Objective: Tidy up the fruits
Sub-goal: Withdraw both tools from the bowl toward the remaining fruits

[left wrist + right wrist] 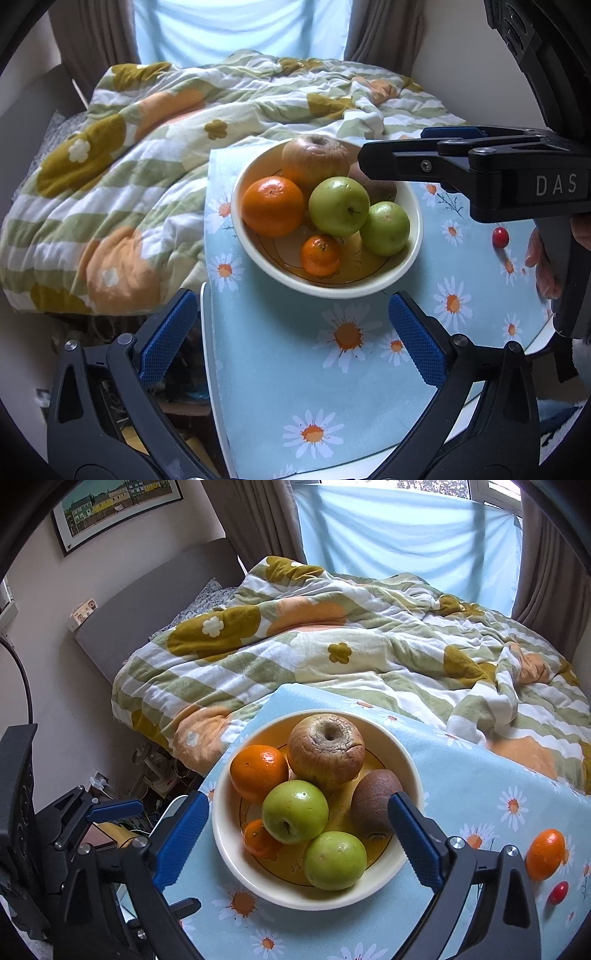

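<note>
A cream bowl [258,258] [229,853] stands on a daisy-print tablecloth [295,369] [480,786]. It holds a large orange [272,206] [258,771], a small orange [320,255] [258,838], two green apples [339,206] [295,810], a wrinkled brown apple [314,158] [325,751] and a brown kiwi [371,805]. A loose orange [545,853] and a red cherry tomato [500,236] [558,892] lie on the cloth to the right. My left gripper [291,332] is open and empty in front of the bowl. My right gripper [297,834] is open above the bowl; in the left wrist view [373,158] it hovers over the bowl's far right.
A bed with a flowered quilt [129,177] [332,646] lies behind and left of the table. Blue curtain [406,535] at the back. Clutter on the floor [155,771] left of the table. The table edge [207,350] runs close to my left gripper.
</note>
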Motion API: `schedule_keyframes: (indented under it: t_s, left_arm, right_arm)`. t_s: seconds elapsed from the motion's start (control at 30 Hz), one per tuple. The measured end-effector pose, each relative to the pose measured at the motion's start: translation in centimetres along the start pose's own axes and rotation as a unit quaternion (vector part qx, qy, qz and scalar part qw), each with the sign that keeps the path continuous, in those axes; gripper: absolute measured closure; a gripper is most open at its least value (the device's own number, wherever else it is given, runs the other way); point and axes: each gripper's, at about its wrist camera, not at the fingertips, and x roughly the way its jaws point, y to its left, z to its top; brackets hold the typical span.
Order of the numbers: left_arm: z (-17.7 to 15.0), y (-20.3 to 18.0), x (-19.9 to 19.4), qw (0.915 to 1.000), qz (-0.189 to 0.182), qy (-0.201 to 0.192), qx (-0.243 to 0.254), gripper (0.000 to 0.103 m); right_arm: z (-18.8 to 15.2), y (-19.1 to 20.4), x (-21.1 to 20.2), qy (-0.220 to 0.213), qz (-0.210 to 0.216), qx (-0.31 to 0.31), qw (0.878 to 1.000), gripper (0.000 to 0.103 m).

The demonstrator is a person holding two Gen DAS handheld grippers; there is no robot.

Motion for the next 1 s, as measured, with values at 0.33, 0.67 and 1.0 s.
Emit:
schedule_keyframes:
  t_s: [0.33, 0.67, 1.0]
  left_arm:
    - [1.9, -2.4, -3.9, 0.9983, -0.016, -0.034, 0.044, 0.0]
    - [4.3, -7.9, -4.0, 0.9887, -0.079, -0.038, 0.121, 0.0]
    - [5.6, -16.5, -1.5, 0.9785, -0.115, -0.024, 0.169, 0.0]
  right_arm:
    - [-1.3, -1.9, -7.1, -0.03, -0.048, 0.05, 0.997, 0.006]
    - [-5.6, -6.0, -13.8, -0.05, -0.132, 0.127, 0.982, 0.006]
    - [-12.5, -11.8, -18.5, -0.054, -0.191, 0.198, 0.96, 0.006]
